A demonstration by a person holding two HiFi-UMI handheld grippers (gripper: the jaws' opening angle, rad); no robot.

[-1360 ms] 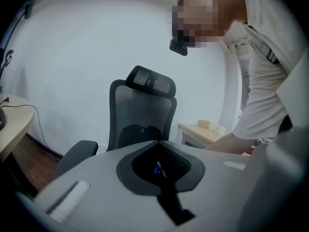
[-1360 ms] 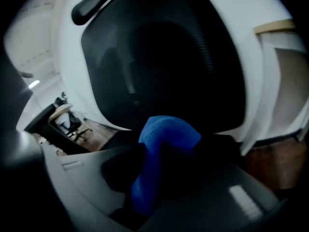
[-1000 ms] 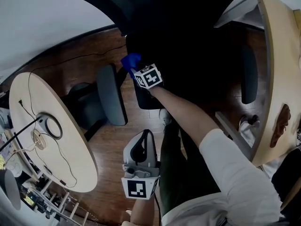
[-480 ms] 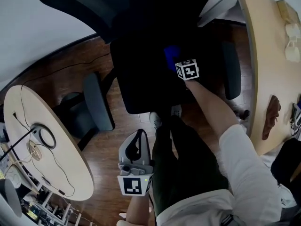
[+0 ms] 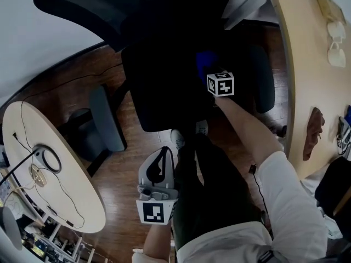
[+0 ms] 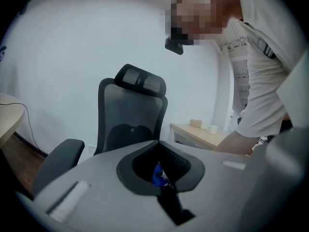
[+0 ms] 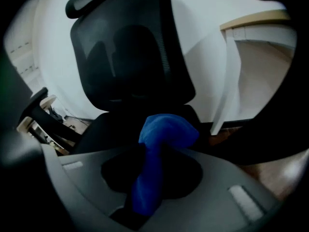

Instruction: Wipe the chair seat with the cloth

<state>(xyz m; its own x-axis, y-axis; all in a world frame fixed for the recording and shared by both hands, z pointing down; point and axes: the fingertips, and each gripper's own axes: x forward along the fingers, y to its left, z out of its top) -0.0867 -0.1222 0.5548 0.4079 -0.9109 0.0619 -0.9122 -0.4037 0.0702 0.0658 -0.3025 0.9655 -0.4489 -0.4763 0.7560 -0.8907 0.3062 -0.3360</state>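
Observation:
The black office chair seat (image 5: 164, 86) fills the upper middle of the head view, its mesh back (image 6: 130, 120) rising behind. My right gripper (image 5: 209, 70) is over the right part of the seat, shut on a blue cloth (image 5: 205, 62). In the right gripper view the cloth (image 7: 161, 139) bunches out of the closed jaws of that gripper (image 7: 148, 185), with the chair back (image 7: 130, 57) beyond. My left gripper (image 5: 164, 153) hangs low beside the person's leg, above the floor, shut and holding nothing; its jaws (image 6: 159, 146) point toward the chair.
An oval wooden table (image 5: 82, 196) with cables lies at the left. A grey armrest (image 5: 104, 119) of another chair stands beside it. A wooden desk (image 5: 304, 64) with white cups (image 5: 334, 37) runs down the right. The person's dark-trousered legs (image 5: 214, 190) stand at the seat's front edge.
My right gripper has carried the blue cloth from the seat's front-left edge rightward across the seat. The left gripper has stayed low by the leg.

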